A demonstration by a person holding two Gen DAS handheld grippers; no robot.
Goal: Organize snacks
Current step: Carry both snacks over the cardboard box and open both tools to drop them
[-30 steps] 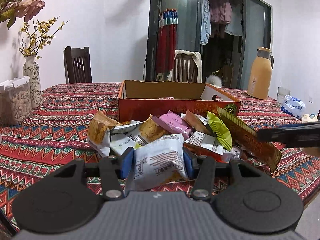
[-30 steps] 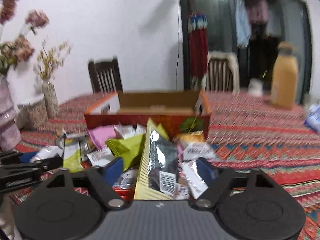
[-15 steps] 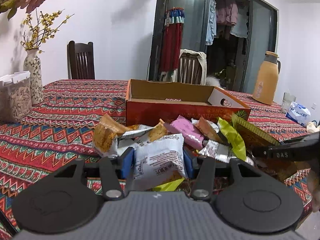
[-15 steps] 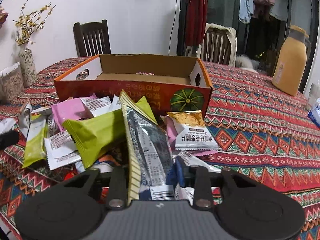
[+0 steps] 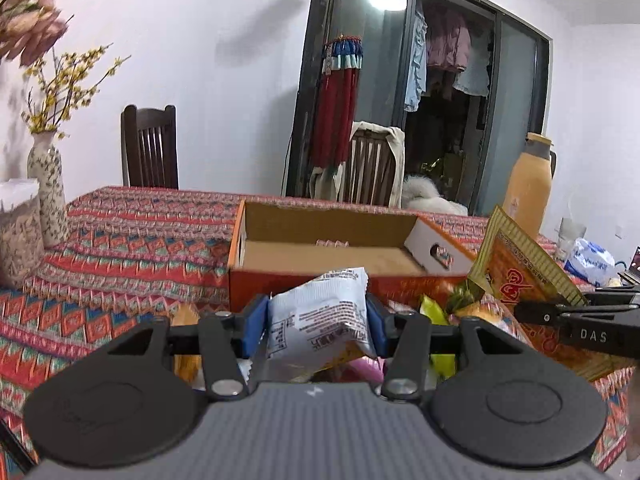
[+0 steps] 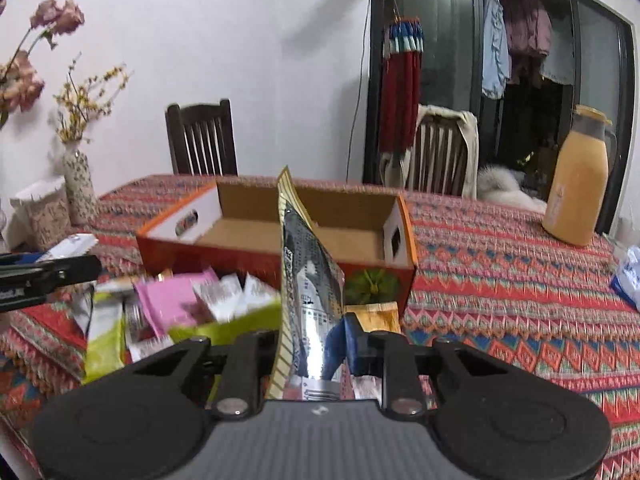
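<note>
My left gripper (image 5: 316, 330) is shut on a white snack packet (image 5: 320, 320), held up in front of the open orange cardboard box (image 5: 320, 256). My right gripper (image 6: 310, 344) is shut on a flat silver and yellow snack packet (image 6: 308, 280) that stands on edge above the pile. The same packet's orange and yellow face (image 5: 516, 276) shows in the left wrist view, with the right gripper's arm (image 5: 576, 320) at the right. A heap of loose snack packets (image 6: 184, 308) lies on the patterned tablecloth (image 6: 500, 272) before the box. The box (image 6: 320, 236) holds very little.
A patterned vase (image 5: 46, 188) and a clear lidded container (image 5: 18, 232) stand at the left. An orange thermos jug (image 6: 576, 184) and a blue and white pack (image 5: 590, 262) sit at the right. Two chairs (image 5: 150, 148) stand behind the table.
The right gripper closed on the silver and yellow packet and lifted it off the pile. The left gripper rose with the white packet, nearer to the box.
</note>
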